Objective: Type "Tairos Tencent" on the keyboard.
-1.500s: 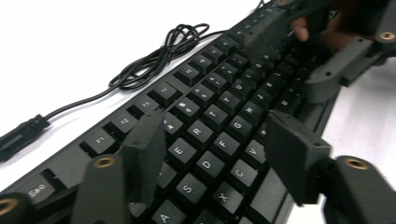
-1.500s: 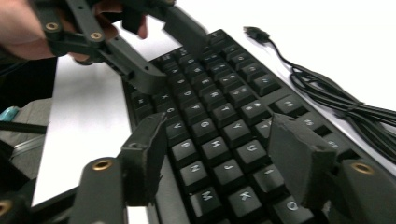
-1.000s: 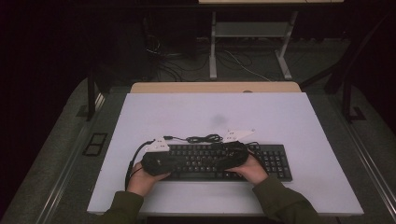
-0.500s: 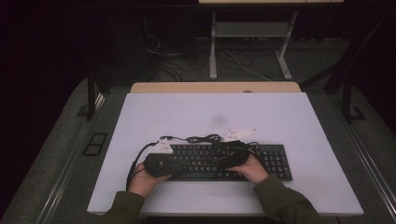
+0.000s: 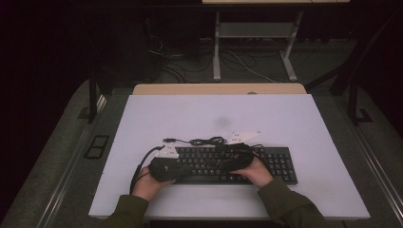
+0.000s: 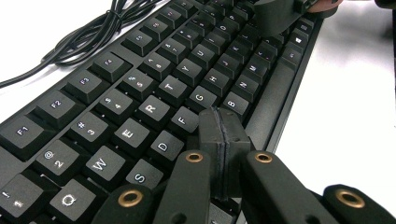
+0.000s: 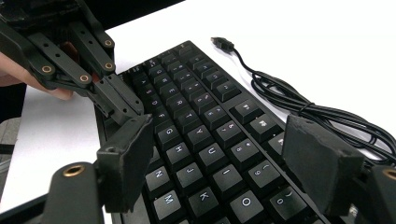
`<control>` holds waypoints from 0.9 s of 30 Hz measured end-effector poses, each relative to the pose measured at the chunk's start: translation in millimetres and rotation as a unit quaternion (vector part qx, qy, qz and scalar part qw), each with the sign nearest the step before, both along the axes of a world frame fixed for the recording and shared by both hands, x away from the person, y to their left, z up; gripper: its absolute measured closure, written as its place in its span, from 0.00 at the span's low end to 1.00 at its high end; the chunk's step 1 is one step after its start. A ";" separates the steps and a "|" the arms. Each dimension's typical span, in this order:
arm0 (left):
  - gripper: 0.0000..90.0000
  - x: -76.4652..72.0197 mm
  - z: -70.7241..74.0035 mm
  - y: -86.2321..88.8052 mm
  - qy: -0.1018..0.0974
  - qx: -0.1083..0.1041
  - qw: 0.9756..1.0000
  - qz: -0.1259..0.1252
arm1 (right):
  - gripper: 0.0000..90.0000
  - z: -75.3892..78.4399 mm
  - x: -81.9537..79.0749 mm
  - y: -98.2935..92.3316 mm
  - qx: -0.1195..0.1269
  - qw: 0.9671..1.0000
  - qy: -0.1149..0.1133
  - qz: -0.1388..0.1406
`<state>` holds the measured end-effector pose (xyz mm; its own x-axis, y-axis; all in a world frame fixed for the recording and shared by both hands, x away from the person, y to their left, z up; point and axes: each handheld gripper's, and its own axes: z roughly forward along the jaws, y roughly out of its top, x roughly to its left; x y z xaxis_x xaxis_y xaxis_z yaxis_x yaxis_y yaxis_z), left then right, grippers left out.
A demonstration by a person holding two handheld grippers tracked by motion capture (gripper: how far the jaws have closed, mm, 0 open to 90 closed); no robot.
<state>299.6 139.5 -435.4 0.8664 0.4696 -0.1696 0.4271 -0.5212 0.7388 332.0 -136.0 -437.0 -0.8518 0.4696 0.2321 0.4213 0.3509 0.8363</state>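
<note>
A black keyboard (image 5: 278,164) lies near the front edge of the white table (image 5: 247,116). My left gripper (image 5: 187,167) comes in from the keyboard's left end. Its jaws are shut, pad against pad, with nothing between them. In the left gripper view the left gripper (image 6: 223,116) has its tips low over the bottom letter row of the keyboard (image 6: 140,93), just below F and G. My right gripper (image 7: 219,128) hovers open over the keys of the keyboard (image 7: 196,116), around J, K and U. The left gripper (image 7: 128,105) faces it from across the keys.
The keyboard's black cable (image 5: 206,140) lies bundled just behind it, ending in a loose USB plug (image 7: 222,43). A wooden desk edge (image 5: 218,89) borders the table at the back. Bare white surface stretches behind and to both sides of the keyboard.
</note>
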 end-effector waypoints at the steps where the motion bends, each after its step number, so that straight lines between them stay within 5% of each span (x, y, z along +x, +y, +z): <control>1: 0.99 0.0 -0.3 0.0 0.001 0.000 1.000 0.000 | 0.27 0.0 0.0 0.1 0.000 1.000 0.000 0.000; 27: 0.99 -0.1 6.7 2.6 -0.007 -0.013 1.000 0.015 | 0.27 0.1 -0.4 0.5 0.001 1.000 -0.001 0.000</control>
